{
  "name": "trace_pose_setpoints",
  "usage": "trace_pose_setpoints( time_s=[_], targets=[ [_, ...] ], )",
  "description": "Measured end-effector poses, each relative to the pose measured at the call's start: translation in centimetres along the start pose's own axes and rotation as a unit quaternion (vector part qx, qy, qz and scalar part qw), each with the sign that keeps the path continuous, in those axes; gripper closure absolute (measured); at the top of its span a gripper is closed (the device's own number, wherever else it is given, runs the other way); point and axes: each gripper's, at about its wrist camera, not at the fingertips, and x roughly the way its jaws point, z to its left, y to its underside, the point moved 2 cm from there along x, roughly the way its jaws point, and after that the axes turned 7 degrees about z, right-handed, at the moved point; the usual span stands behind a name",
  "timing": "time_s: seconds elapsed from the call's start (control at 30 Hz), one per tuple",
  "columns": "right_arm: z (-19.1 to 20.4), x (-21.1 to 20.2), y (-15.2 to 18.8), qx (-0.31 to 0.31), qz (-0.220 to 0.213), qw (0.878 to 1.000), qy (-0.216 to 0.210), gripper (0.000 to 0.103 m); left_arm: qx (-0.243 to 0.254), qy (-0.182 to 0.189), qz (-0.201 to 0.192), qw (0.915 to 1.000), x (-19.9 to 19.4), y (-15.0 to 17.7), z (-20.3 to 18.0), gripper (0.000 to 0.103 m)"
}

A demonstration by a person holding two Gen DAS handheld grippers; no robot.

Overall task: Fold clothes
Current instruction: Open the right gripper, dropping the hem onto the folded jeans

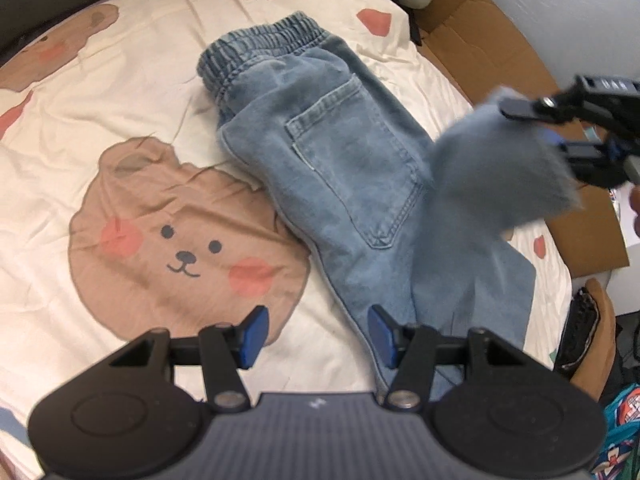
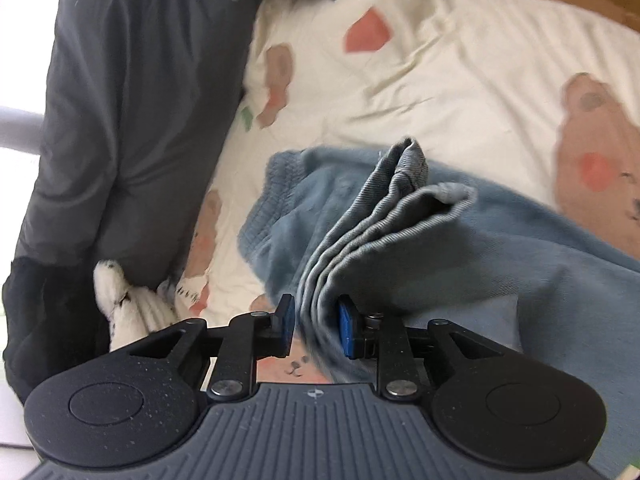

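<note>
On the bear-print bed sheet [image 1: 120,92] the left hand-held gripper [image 1: 316,334] hovers with its jaws wide and empty, the blue jeans [image 1: 340,152] lie beside it (waistband far), and the right hand-held gripper [image 2: 314,326] pinches their lifted leg ends.

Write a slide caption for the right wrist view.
Right gripper lifts the jeans hem above the bear-print sheet.

Bear-print sheet [image 1: 120,92], cardboard [image 1: 492,36], grey pillow [image 2: 132,92], plush toy [image 2: 128,304].
</note>
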Motion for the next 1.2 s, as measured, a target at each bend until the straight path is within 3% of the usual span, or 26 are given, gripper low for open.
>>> trace_pose_setpoints(
  time_s=[0.27, 0.4, 0.57, 0.77, 0.9, 1.07, 1.2],
  targets=[
    [1.5, 0.7, -1.4, -0.017, 0.003, 1.0, -0.026, 0.059, -0.018, -0.018, -0.002, 0.9997, -0.6, 0.7, 1.8, 0.045],
    [1.1, -0.4, -1.5, -0.019, -0.009, 0.999, -0.032, 0.058, -0.033, -0.017, -0.015, 0.9992, -0.6, 0.3, 2.3, 0.045],
    [-1.6, -0.8, -0.7, 0.004, -0.015, 1.0, -0.014, 0.058, -0.035, -0.005, -0.046, 0.9983, -0.8, -0.9, 1.2, 0.043],
    [-5.2, -0.1, 1.4, 0.031, -0.029, 0.999, -0.01, 0.058, -0.045, 0.016, -0.092, 0.9946, -1.1, -3.2, -0.6, 0.031],
    [-7.9, 1.7, 3.4, 0.043, -0.021, 0.999, 0.013, 0.058, -0.045, 0.027, -0.108, 0.9927, -0.5, -4.8, -2.0, 0.026],
    [-10.5, 2.8, 5.9, 0.091, -0.053, 0.994, -0.019, 0.058, -0.063, 0.041, -0.113, 0.9908, 0.7, -6.3, -2.7, 0.026],
    [-11.6, 3.1, 7.4, 0.103, -0.081, 0.991, -0.02, 0.058, -0.067, 0.018, -0.116, 0.9909, 2.1, -7.2, -2.4, 0.026]
  ],
)
